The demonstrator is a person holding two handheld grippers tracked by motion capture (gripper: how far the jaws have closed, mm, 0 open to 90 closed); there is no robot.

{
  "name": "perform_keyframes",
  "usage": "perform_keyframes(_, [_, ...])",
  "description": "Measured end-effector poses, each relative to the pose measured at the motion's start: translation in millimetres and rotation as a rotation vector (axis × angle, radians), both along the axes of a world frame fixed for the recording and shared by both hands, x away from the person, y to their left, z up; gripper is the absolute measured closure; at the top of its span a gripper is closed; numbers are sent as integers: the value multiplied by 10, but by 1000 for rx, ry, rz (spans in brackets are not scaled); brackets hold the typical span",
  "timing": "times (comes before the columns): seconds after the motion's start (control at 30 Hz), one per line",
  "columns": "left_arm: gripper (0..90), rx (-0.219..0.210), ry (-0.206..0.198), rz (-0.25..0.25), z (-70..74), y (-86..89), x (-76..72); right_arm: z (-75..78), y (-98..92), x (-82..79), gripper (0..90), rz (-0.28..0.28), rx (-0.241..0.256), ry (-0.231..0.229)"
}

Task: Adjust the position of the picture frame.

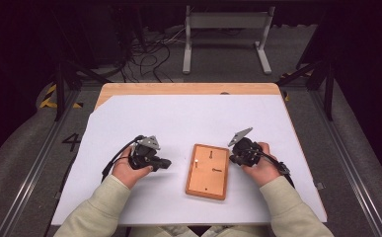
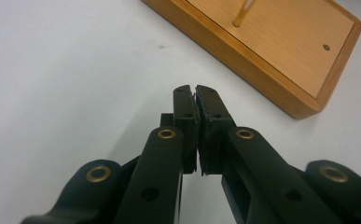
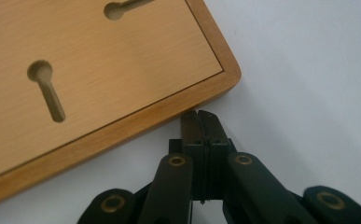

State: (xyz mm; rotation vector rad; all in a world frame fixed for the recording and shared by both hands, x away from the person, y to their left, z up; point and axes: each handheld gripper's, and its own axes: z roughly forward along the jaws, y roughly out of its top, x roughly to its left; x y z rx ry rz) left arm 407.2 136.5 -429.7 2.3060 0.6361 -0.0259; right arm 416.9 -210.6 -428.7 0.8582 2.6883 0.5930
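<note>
Sleeves [image 1: 104, 207] enter from the near edge, forearms resting low on the bench [image 1: 144, 113], which suggests a pause or set-up posture rather than a carry. Left gripper [image 1: 165, 163] lies on the white surface just left of the board [image 1: 208, 171], its fingers [image 2: 187, 109] pressed together with only a hairline seam between them, nothing held; it points toward the board's left long edge but stays apart from it. Right gripper [image 1: 232, 159] sits at the board's right side, fingers [image 3: 193, 128] likewise closed and empty, tips right up at the rim near a corner, touching or nearly so; likely placed there to brace or nudge the board. Board lies flat between the two grippers, centred before the person, long axis running away from them. Two keyhole slots [image 3: 47, 88] are cut in its top, and a thin brass pin [image 2: 241, 13] stands upright in it near the left edge. A small hole [image 2: 326, 47] shows toward the near end. Beyond the bench: dark floor, cables [image 1: 149, 57], a white frame [image 1: 226, 37].
</note>
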Motion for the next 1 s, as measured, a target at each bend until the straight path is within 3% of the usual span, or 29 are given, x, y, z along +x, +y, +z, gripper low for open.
perform_keyframes(0.37, [870,6,-17,56,-22,97,44,-34,413,181,900,74,63,-73])
perform_keyframes(0.47, [855,0,-10,71,-31,123,63,16,390,145,872,78,86,-88])
perform_keyframes(0.53, [855,2,-9,81,-42,149,90,115,310,77,900,78,90,-109])
perform_keyframes(0.6, [856,-10,-12,97,-45,166,118,197,224,-16,900,101,125,-97])
perform_keyframes(0.77, [861,-40,-31,136,-6,178,183,253,80,-265,900,169,151,-23])
perform_keyframes(1.0, [862,-73,-40,199,-28,194,284,171,155,-619,900,285,147,60])
